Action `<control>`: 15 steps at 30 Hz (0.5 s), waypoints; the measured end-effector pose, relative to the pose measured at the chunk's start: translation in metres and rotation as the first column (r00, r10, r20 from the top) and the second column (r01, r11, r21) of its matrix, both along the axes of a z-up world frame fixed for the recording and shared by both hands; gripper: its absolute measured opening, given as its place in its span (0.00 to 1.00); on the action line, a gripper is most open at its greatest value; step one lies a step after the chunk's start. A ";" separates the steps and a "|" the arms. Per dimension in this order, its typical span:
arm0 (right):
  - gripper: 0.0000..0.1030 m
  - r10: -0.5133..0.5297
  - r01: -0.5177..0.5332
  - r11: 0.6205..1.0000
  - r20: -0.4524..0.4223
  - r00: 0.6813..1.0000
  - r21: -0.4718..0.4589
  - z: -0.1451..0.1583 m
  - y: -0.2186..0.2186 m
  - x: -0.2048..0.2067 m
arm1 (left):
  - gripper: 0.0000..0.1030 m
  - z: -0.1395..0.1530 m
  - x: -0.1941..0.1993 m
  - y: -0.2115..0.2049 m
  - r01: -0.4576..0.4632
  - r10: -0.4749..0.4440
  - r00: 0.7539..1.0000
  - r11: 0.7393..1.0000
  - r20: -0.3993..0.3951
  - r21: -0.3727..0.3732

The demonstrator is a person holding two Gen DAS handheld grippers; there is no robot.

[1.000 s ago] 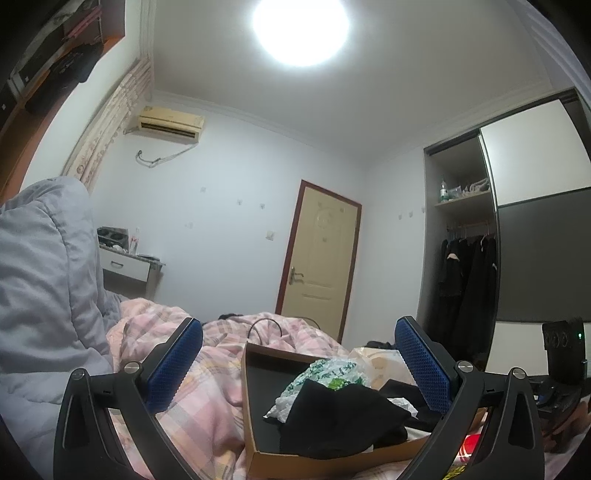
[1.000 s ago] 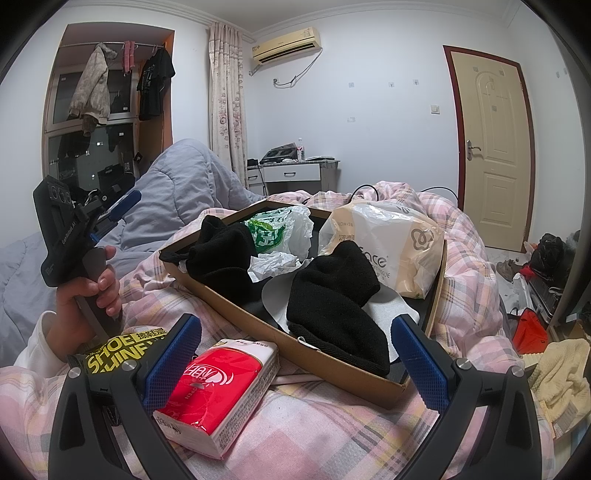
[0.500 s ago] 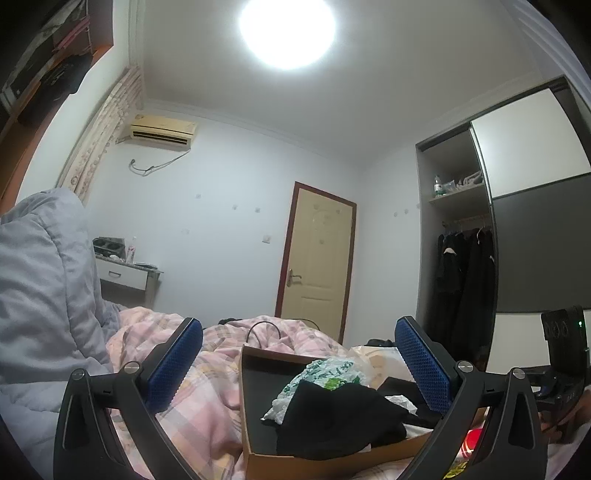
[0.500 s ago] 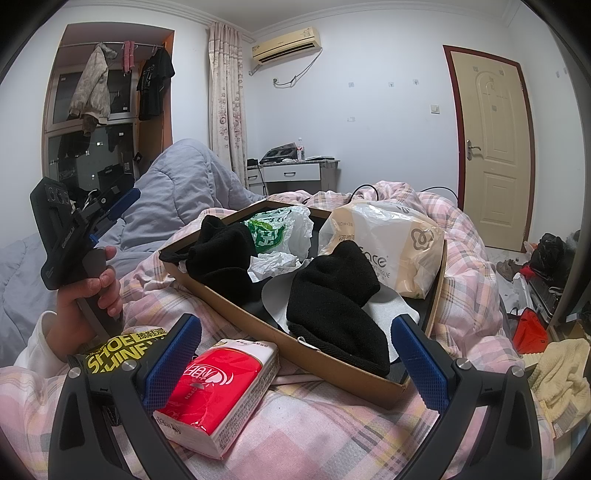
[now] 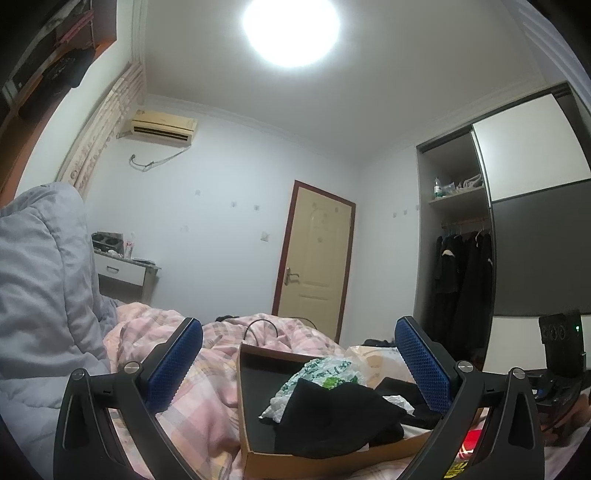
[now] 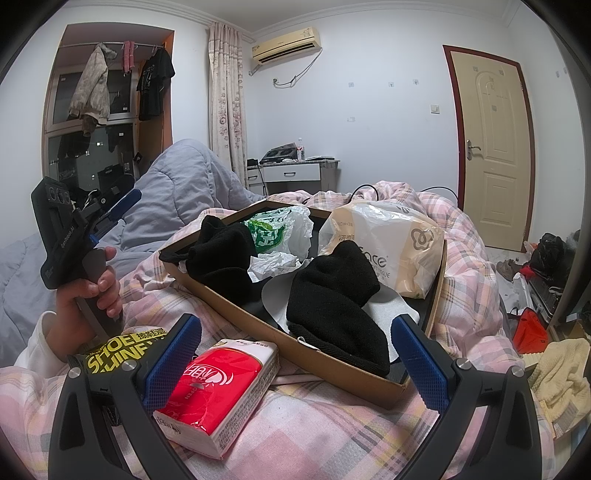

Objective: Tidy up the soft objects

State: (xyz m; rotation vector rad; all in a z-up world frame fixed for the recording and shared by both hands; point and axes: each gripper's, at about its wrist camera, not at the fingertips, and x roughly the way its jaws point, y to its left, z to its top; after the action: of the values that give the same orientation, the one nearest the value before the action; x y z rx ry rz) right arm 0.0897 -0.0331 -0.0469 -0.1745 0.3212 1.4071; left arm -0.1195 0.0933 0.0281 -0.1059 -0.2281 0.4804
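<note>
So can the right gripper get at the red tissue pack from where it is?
Probably yes: the right gripper is open, and the red tissue pack lies uncovered on the plaid quilt just ahead.

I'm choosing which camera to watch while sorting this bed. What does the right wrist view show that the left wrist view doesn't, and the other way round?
Only the right wrist view shows the red tissue pack lying whole on the blanket outside the box, the yellow packet, the black hat and the left hand holding the left gripper.

Only the left wrist view shows the ceiling light and the wardrobe.

Both show the cardboard box, the green-printed bag, the door and open blue fingers.
</note>
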 end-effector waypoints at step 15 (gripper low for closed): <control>0.99 0.000 0.000 1.000 0.000 1.000 0.000 0.000 0.000 0.000 | 1.00 0.001 0.002 -0.003 -0.003 0.003 1.000 1.000 -0.005 0.028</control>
State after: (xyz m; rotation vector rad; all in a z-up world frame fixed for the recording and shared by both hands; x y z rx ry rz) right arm 0.0896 -0.0334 -0.0470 -0.1742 0.3215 1.4072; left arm -0.1170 0.0898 0.0286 -0.0773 -0.2297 0.4804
